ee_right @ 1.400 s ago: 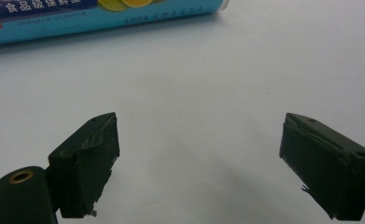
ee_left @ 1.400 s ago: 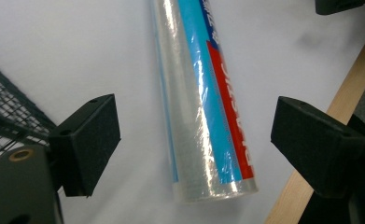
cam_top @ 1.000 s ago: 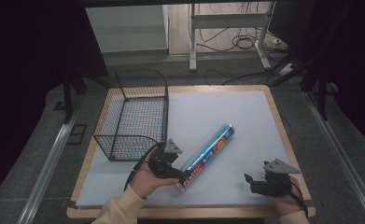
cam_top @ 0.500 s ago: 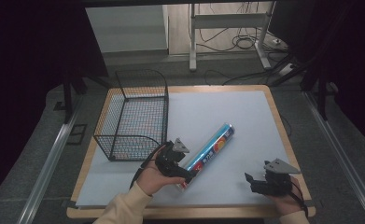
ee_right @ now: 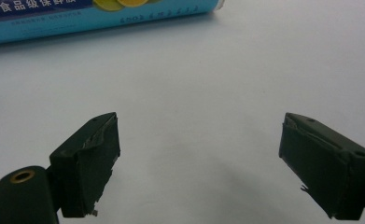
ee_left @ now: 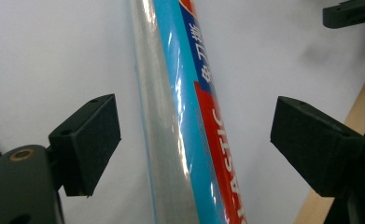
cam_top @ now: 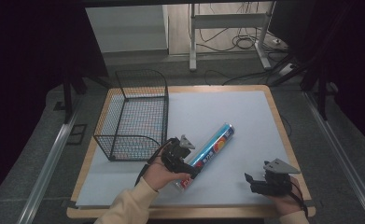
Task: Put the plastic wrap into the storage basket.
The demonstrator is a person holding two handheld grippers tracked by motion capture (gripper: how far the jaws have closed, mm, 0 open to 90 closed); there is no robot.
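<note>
Black wire forms the basket (cam_top: pixel 133 114) at the left of the counter (cam_top: pixel 245 107), and it looks empty. Just to its right the left gripper (cam_top: pixel 186 163) sits over the near end of a long roll of plastic wrap (cam_top: pixel 213 147), which lies diagonally on the pale mat, its far end pointing away and rightward. In the left gripper view the jaws stand wide apart on either side of the roll (ee_left: pixel 189 121), neither pad touching it. Glossy film covers the tube, so it probably slips under the pads; it looks light and fairly stiff, likely a cardboard core that could dent under a hard squeeze. A hold nearer its middle would balance it better. Farther right, the right gripper (cam_top: pixel 259 183) rests near the counter's front edge, jaws spread wide and empty.
</note>
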